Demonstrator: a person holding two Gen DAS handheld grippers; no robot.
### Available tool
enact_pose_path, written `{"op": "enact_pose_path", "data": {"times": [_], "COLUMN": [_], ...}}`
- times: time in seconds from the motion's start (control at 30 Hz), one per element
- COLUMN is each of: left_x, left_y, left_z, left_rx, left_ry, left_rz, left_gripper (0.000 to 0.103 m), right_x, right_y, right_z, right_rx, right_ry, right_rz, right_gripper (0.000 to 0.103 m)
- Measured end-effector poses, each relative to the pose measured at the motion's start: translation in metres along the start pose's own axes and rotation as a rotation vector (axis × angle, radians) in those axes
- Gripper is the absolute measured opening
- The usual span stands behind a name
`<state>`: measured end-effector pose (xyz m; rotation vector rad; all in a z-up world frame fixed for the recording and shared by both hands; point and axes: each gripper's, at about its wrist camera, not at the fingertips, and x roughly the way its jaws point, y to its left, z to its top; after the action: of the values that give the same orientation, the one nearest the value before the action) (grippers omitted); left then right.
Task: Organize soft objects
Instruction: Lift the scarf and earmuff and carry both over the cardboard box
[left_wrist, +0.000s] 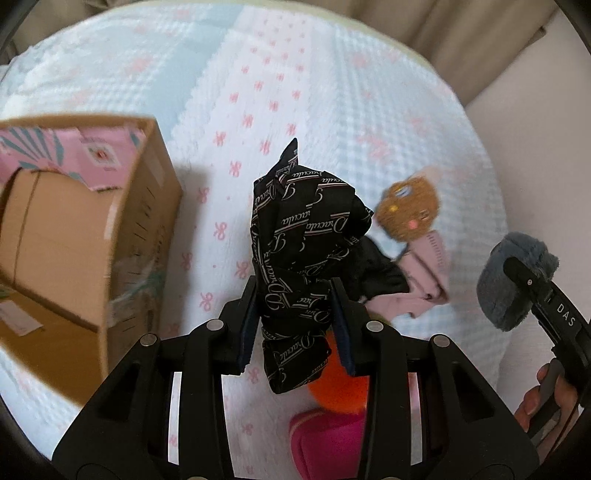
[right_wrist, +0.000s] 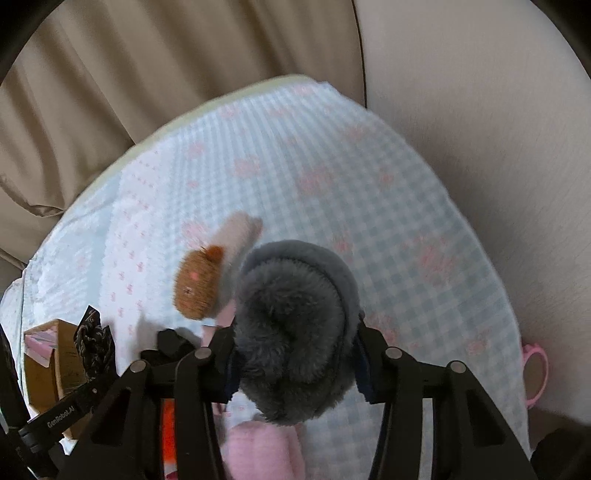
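A black printed cloth (left_wrist: 303, 254) is pinched upright in the left tool (left_wrist: 295, 328), right of the cardboard box (left_wrist: 110, 229), while grey fluffy earmuffs (right_wrist: 295, 332) are clamped in the right tool (right_wrist: 295, 373); either could be snagged on the box rim.

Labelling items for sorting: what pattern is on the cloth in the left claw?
Black cloth with repeated pale script lettering and stripes; clearest in the left wrist view.

The left gripper (left_wrist: 295, 325) is clamping a crumpled black cloth with pale script lettering (left_wrist: 299, 236), lifting it above the checked blue-and-white bedspread (left_wrist: 332, 92). An open brown cardboard box (left_wrist: 85, 236) is sitting left; the right gripper (left_wrist: 532, 291) is holding a fluffy grey earmuff (left_wrist: 506, 284) at right.
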<state>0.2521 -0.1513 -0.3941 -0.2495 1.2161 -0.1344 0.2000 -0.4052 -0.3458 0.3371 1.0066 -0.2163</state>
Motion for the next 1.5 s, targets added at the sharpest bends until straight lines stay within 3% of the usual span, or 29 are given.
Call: {"op": "enact_pose_path", "data": {"times": [0.4,0.77,1.17,1.5], "left_x": [-0.139,-0.253,-0.315,-0.301], "left_y": [-0.013,0.025,0.153,0.261], "left_z": [0.003,0.003,0.016,0.038], "left_rx": [0.008,0.007,0.007,0.044], "left_ry": [-0.177,-0.307,-0.343,-0.259], "left_rz": [-0.042,-0.032,0.015,0.044], "left_gripper": [0.033,0.032,0.033,0.033], "right_x": [-0.134,-0.23,-0.25,-0.2], "right_y": [0.038,0.117,0.253,0.36], "right_z": [0.011,-0.001,-0.048,-0.087], "right_rx": [-0.094,-0.208,-0.298,-0.284], "right_ry": [-0.149,-0.225,-0.211,-0.115], "right_rz": [0.037,0.117,0.199,0.194], "right_gripper": [0.045,0.045,0.045,0.045]}}
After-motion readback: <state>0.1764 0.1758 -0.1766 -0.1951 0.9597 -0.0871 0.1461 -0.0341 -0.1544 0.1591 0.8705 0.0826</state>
